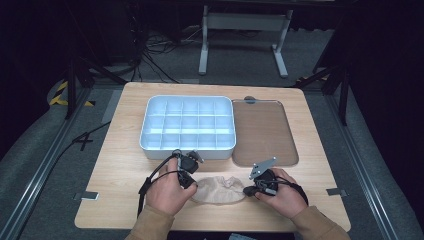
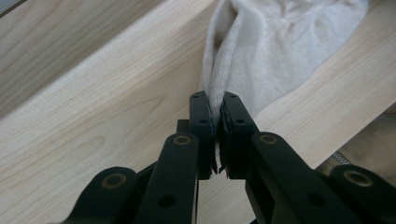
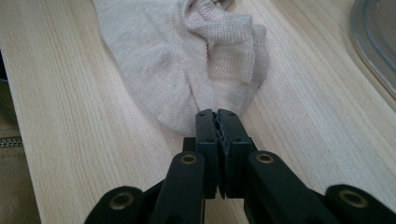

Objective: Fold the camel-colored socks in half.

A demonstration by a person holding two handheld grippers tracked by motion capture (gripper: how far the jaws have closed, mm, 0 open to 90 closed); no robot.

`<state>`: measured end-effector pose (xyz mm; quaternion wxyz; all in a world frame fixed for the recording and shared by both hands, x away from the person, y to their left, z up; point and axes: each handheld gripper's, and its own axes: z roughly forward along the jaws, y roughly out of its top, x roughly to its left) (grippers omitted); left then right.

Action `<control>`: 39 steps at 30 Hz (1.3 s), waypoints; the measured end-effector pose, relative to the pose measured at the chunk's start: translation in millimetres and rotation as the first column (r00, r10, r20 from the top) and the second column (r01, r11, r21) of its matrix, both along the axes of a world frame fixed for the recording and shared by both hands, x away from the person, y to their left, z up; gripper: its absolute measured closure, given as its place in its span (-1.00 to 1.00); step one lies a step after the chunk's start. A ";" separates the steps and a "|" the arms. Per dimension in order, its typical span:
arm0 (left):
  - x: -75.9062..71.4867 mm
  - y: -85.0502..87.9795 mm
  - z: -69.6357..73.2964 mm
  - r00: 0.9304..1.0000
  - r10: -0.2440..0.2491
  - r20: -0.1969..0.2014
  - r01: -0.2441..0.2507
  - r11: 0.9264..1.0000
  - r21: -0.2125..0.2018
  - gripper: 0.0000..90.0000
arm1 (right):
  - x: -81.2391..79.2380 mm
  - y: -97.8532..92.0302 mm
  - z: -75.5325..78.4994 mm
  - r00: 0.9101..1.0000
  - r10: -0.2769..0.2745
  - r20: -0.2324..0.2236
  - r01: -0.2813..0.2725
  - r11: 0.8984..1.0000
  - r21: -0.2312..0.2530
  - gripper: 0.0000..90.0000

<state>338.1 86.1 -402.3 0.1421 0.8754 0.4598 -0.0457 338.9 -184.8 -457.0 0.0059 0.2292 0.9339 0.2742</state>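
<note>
A beige sock (image 1: 218, 189) lies flat on the wooden table (image 1: 125, 165) near its front edge, between my two hands. My left gripper (image 1: 192, 183) is at the sock's left end. In the left gripper view its jaws (image 2: 216, 100) are shut on a raised fold of the sock (image 2: 280, 46). My right gripper (image 1: 246, 190) is at the sock's right end. In the right gripper view its jaws (image 3: 217, 116) are closed tight at the rounded edge of the sock (image 3: 187, 60), which seems nipped between the tips.
A white tray (image 1: 145, 135) divided into several small compartments stands behind the sock at mid-table. A brown flat tray (image 1: 262, 131) lies to its right. The table's front edge runs just below my hands.
</note>
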 end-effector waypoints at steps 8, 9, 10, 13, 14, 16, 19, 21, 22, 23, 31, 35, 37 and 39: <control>-3.1 -1.4 10.3 1.000 -0.007 0.011 0.008 0.999 -0.040 0.88 | 1.3 1.1 -2.3 1.000 0.007 0.005 -0.008 1.000 0.030 0.97; -3.2 -2.0 11.9 1.000 -0.012 0.007 0.012 0.999 -0.041 0.88 | 1.2 1.7 -2.6 1.000 0.009 0.005 -0.009 0.999 0.035 0.97; -3.5 -3.0 13.0 1.000 -0.013 0.011 0.014 0.999 -0.046 0.88 | 1.0 2.2 -2.8 1.000 0.010 0.007 -0.011 0.999 0.036 0.97; -3.5 -5.5 17.5 1.000 -0.028 0.012 0.028 0.998 -0.062 0.88 | 0.5 3.6 -3.3 1.000 0.012 0.008 -0.013 0.999 0.043 0.97; -3.8 -6.6 18.9 1.000 -0.026 0.017 0.027 0.998 -0.065 0.88 | 0.5 3.8 -3.6 1.000 0.011 0.005 -0.011 0.999 0.047 0.97; -3.9 -7.8 19.6 0.999 -0.030 0.022 0.031 0.997 -0.064 0.88 | 0.8 3.5 -3.6 1.000 0.011 0.002 -0.011 0.999 0.049 0.96; -4.3 -11.2 21.3 0.999 -0.036 0.017 0.037 0.998 -0.060 0.88 | 0.3 2.7 -2.6 1.000 -0.003 0.019 0.002 0.997 0.071 0.97; -4.0 -11.9 22.5 0.999 -0.041 0.013 0.042 0.998 -0.056 0.88 | 0.7 0.3 2.0 0.999 -0.029 0.040 0.024 0.993 0.115 0.97; -3.9 -12.1 22.9 0.999 -0.039 0.012 0.039 0.998 -0.054 0.88 | 1.5 -0.9 4.8 0.998 -0.047 0.051 0.039 0.989 0.140 0.97; -3.5 -12.3 23.3 0.999 -0.039 0.013 0.040 0.998 -0.053 0.88 | 3.2 -2.1 7.4 0.996 -0.063 0.064 0.051 0.983 0.175 0.98; -3.4 -13.2 25.8 0.999 -0.036 0.003 0.036 0.998 -0.056 0.88 | 4.1 25.7 4.9 0.995 -0.043 0.094 0.019 0.971 0.239 0.98; -2.7 -11.5 27.0 0.999 -0.040 0.006 0.041 0.997 -0.060 0.88 | 4.0 39.1 -0.9 0.996 -0.021 0.092 0.001 0.977 0.212 0.97; -2.9 -11.5 27.5 0.999 -0.042 0.008 0.043 0.997 -0.069 0.88 | 5.6 42.8 -5.4 0.997 -0.018 0.080 0.003 0.984 0.181 0.97; -3.1 -11.5 28.4 0.999 -0.048 0.004 0.048 0.995 -0.084 0.88 | 6.3 44.8 -9.6 0.997 -0.017 0.071 0.005 0.985 0.174 0.97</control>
